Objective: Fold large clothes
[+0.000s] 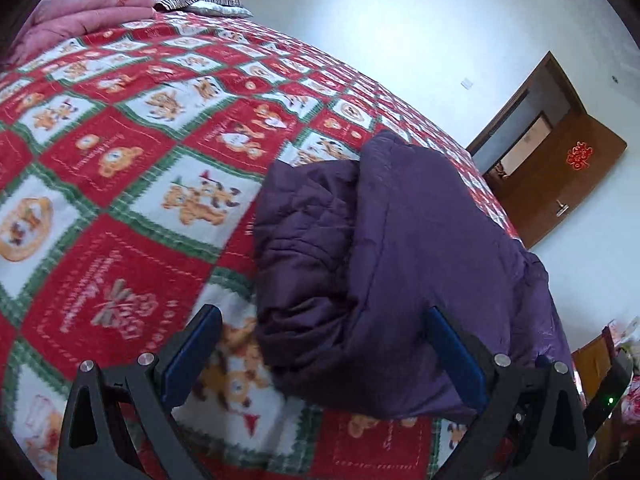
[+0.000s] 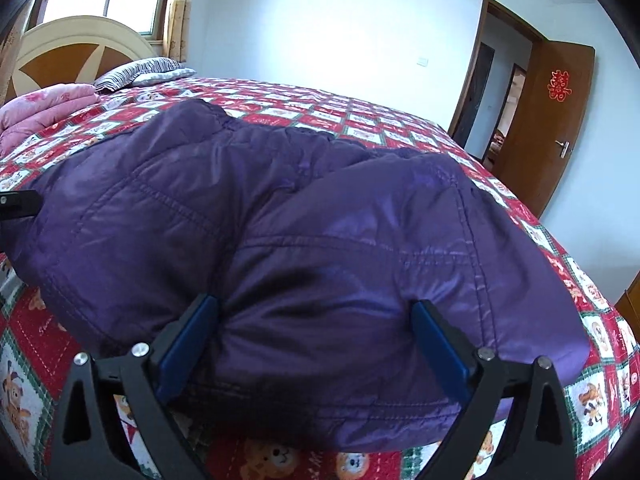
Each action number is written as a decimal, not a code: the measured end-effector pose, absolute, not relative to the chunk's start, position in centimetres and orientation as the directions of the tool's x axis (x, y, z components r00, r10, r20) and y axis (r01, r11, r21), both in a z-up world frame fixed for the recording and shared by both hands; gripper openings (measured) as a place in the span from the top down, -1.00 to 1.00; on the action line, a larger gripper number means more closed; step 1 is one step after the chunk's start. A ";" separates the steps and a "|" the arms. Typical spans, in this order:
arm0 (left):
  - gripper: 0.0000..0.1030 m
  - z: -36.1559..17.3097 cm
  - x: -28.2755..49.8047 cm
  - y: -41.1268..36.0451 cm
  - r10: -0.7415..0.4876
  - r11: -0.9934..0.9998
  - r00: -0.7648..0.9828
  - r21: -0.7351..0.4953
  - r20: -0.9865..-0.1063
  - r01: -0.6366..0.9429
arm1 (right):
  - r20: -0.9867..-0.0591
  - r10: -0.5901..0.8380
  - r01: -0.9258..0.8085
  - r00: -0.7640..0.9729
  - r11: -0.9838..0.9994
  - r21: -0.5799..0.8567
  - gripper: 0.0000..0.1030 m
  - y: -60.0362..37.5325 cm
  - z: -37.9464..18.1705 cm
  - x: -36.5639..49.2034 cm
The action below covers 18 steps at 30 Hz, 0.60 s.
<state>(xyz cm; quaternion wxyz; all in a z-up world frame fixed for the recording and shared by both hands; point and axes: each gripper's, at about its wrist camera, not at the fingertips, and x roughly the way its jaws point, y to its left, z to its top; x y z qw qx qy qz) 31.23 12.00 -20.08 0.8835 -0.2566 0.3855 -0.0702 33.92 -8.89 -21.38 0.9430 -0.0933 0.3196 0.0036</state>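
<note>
Right wrist, jacket (image 2: 300, 220) near bedspread (image 2: 592, 392) edge

The left black two-finger gripper with blue pads (image 1: 324, 316) is sitting across the bottom of its frame, jaws spread wide, nothing clamped between them. The right black two-finger gripper with blue pads (image 2: 314, 308) is likewise filling the lower part of its frame, jaws standing wide apart, tips pointing up-frame

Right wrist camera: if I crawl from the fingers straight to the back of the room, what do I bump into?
Purple jacket → red checked bedspread → striped pillow → white wall.
</note>
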 end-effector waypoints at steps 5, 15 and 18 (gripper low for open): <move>-0.80 -20.3 33.2 11.7 -0.370 0.811 0.729 -0.583 -0.576 -0.049 | -0.580 -0.063 -0.054 0.812 0.982 -0.183 -0.93 -8.7 -21.5 33.4; 0.53 -11.8 33.0 7.6 -0.434 0.875 0.772 -0.421 -0.464 0.238 | -0.563 -0.064 -0.041 0.824 0.985 -0.171 -0.93 -9.1 -21.5 33.0; 0.54 -7.5 31.8 3.5 -0.437 0.897 0.789 -0.277 -0.431 0.345 | -0.565 -0.047 -0.034 0.824 0.991 -0.132 -0.86 -10.0 -20.8 32.7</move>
